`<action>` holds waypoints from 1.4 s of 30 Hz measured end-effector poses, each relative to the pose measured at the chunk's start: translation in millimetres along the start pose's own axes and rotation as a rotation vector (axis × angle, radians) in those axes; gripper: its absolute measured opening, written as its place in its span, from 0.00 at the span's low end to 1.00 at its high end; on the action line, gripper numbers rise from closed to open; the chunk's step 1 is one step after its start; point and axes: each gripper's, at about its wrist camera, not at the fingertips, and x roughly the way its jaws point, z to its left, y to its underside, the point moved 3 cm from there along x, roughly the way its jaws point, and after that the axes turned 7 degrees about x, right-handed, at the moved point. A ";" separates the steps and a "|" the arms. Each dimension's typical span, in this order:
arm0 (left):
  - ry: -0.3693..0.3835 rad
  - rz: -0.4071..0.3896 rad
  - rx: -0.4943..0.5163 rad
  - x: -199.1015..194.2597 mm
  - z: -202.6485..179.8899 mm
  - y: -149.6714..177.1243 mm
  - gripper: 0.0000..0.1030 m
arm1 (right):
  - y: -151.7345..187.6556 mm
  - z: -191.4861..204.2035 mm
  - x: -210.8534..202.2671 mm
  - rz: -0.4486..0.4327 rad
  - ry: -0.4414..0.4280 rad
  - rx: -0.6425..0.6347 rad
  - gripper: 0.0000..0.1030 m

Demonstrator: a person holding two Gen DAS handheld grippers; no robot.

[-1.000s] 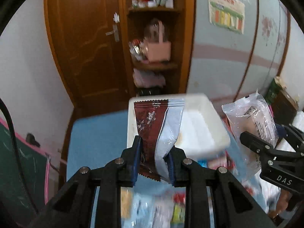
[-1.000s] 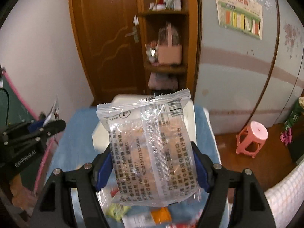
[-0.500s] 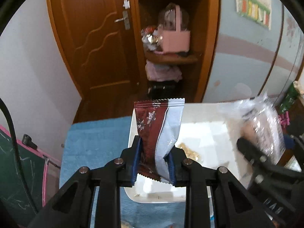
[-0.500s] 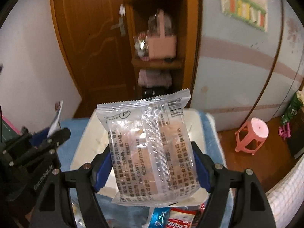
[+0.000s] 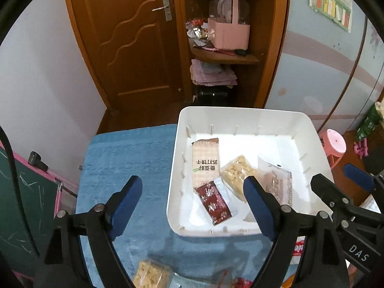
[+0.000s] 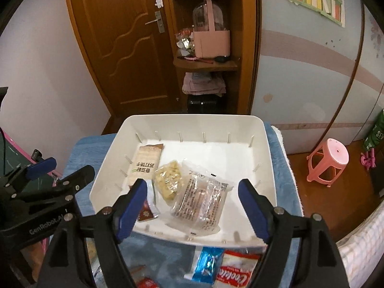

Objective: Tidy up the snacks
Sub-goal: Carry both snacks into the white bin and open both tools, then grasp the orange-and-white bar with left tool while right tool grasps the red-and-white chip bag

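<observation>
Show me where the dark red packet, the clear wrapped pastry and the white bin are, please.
dark red packet [image 5: 213,200], left wrist view, middle of its red face.
clear wrapped pastry [image 6: 200,200], right wrist view, centre of the printed wrapper.
white bin [image 6: 192,118], right wrist view, far rim.

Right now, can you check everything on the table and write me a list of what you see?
Surface: blue towel over the table.
Job's things: white bin holds a beige cracker pack, dark red packet, yellow snack bag and clear wrapped cake.
Clutter: loose snacks near the front edge, including a blue wrapper.
Grippers: left hand-held gripper and right hand-held gripper, both open, empty.
Cables: black cable.
Surroundings: wooden door, pink stool.
</observation>
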 end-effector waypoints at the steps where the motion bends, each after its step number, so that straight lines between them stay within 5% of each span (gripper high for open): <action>1: 0.000 -0.006 0.004 -8.1 -2.3 3.3 0.83 | 1.7 1.5 -5.6 -0.005 0.000 -0.003 0.77; 13: 0.044 -0.085 -0.010 -104.7 5.5 32.8 0.83 | 24.5 5.3 -79.6 -0.040 0.021 -0.009 0.77; 26: 0.113 -0.232 0.050 -212.5 -6.5 72.9 0.86 | 62.5 -2.4 -186.8 -0.234 0.036 -0.098 0.77; 37: 0.176 -0.278 0.097 -250.1 -32.2 112.9 0.86 | 108.0 -41.7 -240.6 -0.284 0.038 -0.170 0.77; 42: 0.203 -0.273 0.225 -249.0 -64.6 134.0 0.86 | 121.9 -72.9 -250.4 -0.266 0.086 -0.155 0.77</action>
